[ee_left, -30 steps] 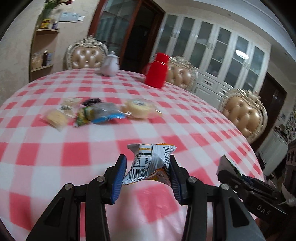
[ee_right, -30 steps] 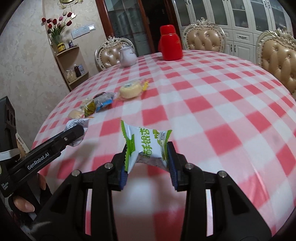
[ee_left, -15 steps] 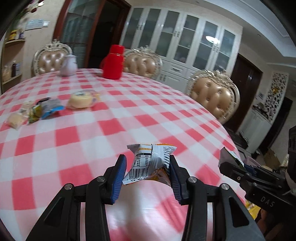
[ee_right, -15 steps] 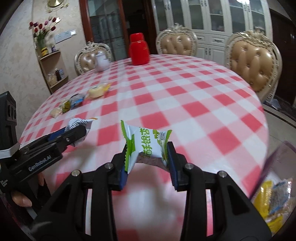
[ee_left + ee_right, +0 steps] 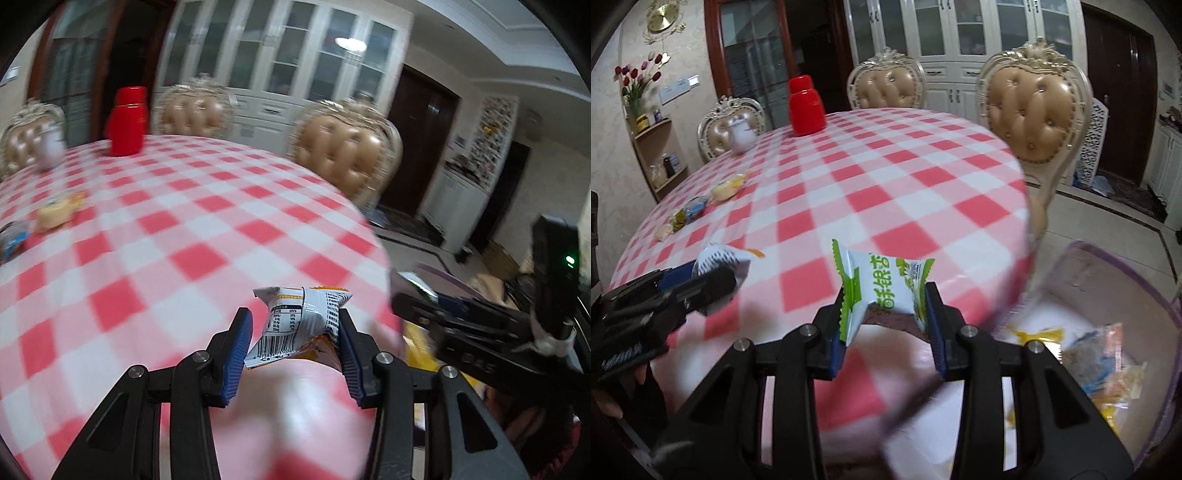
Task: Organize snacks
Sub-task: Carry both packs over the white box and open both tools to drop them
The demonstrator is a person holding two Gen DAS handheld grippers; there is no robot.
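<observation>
My left gripper is shut on a white and orange snack packet and holds it above the table's right edge. My right gripper is shut on a green and white snack packet near the same edge. In the right wrist view the left gripper with its packet sits at the left. A clear bin beside the table at the lower right holds several snack packets. Several more snacks lie at the table's far left.
The round table has a red and white checked cloth. A red flask and a white teapot stand at the far side. Padded chairs ring the table. The right gripper shows at the right of the left wrist view.
Both grippers have swung to the right with their packets, from over the table toward its right edge. The clear bin has come further into the right wrist view.
</observation>
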